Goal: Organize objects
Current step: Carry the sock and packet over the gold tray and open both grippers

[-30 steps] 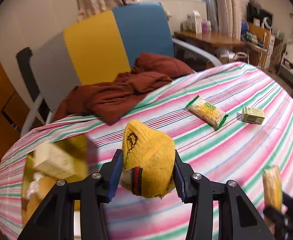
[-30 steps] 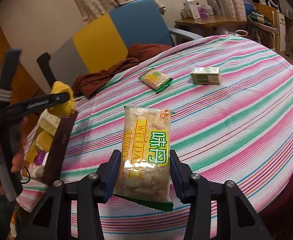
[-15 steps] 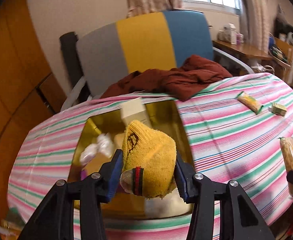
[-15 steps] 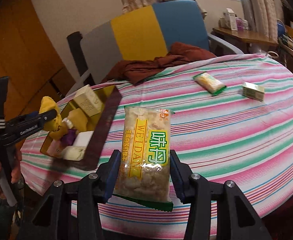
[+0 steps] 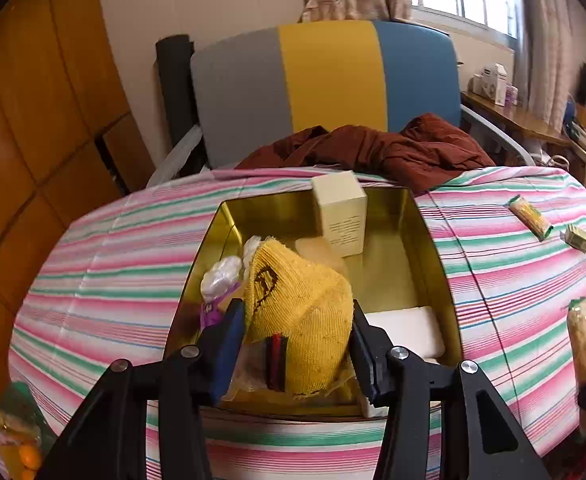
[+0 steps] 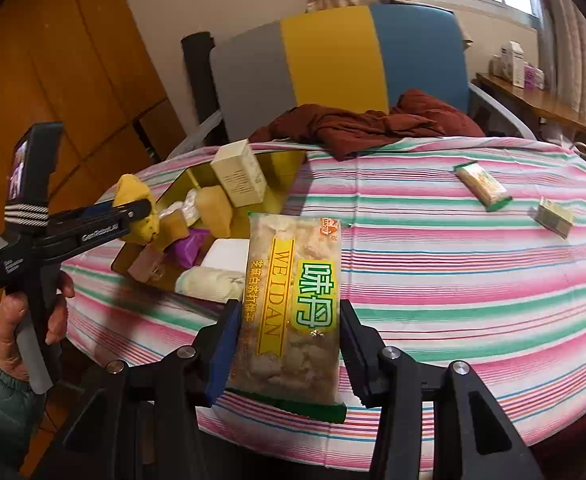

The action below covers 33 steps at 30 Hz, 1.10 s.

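My left gripper (image 5: 293, 332) is shut on a yellow knitted sock (image 5: 299, 300) and holds it over the near end of a gold tin box (image 5: 429, 240). The box holds a cream carton (image 5: 341, 216), white packets and a purple wrapper. My right gripper (image 6: 287, 340) is shut on a clear snack packet with a yellow and green label (image 6: 293, 308), held above the striped tablecloth to the right of the box (image 6: 289, 172). The left gripper with the sock (image 6: 135, 208) shows at the left of the right wrist view.
A small green-edged snack packet (image 6: 483, 186) and a small green box (image 6: 553, 216) lie on the striped table (image 6: 453, 260) at the right. A brown cloth (image 5: 377, 150) hangs over the far edge by a grey, yellow and blue chair (image 5: 329, 80).
Both grippers have swung left toward the gold box. The sock now hangs over the box's near end, and the box fills the left wrist view. Both grips are unchanged.
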Available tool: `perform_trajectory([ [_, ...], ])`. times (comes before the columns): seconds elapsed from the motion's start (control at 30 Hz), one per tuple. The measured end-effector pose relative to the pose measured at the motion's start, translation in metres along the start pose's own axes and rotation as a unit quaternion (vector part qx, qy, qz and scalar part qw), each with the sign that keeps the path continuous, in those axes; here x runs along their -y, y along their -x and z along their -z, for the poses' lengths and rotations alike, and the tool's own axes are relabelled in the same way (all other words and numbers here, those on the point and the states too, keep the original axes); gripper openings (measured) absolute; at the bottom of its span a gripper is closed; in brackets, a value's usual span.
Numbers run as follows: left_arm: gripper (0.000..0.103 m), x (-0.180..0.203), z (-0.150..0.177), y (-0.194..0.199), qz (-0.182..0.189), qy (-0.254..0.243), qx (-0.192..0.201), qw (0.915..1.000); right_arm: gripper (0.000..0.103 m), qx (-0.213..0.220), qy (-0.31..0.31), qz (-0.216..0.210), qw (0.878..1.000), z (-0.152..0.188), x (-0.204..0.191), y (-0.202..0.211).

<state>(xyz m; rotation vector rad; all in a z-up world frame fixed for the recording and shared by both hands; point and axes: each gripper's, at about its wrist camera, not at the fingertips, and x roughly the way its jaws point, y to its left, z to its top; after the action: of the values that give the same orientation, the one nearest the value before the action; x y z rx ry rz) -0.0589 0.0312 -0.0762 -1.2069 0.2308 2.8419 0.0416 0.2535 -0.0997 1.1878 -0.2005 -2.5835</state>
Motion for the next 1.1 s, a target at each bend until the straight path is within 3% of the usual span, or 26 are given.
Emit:
perform_trajectory([
  [0.4,0.051,-0.030,0.006,-0.020,-0.014,0.028,-0.015,0.9994,0.048,-0.002,0.049,-0.018,0.999,-0.026,-0.036,-0.019],
  [0.77,0.053,-0.044,-0.005,-0.045,-0.032,0.036,-0.027,0.9985,0.048,-0.032,0.093,-0.041,0.994,-0.061,-0.073,-0.086],
  [0.87,0.061,-0.043,-0.010,-0.058,-0.032,0.035,-0.037,0.9982,0.049,-0.049,0.099,-0.036,0.993,-0.069,-0.077,-0.111],
  [1.0,0.094,-0.038,-0.015,-0.065,-0.052,0.028,-0.039,0.9975,0.050,-0.039,0.093,-0.040,0.994,-0.072,-0.076,-0.118],
  [1.1,0.095,-0.037,-0.016,-0.056,-0.080,0.021,-0.011,0.9965,0.051,-0.028,0.096,-0.032,0.995,-0.068,-0.070,-0.106],
])
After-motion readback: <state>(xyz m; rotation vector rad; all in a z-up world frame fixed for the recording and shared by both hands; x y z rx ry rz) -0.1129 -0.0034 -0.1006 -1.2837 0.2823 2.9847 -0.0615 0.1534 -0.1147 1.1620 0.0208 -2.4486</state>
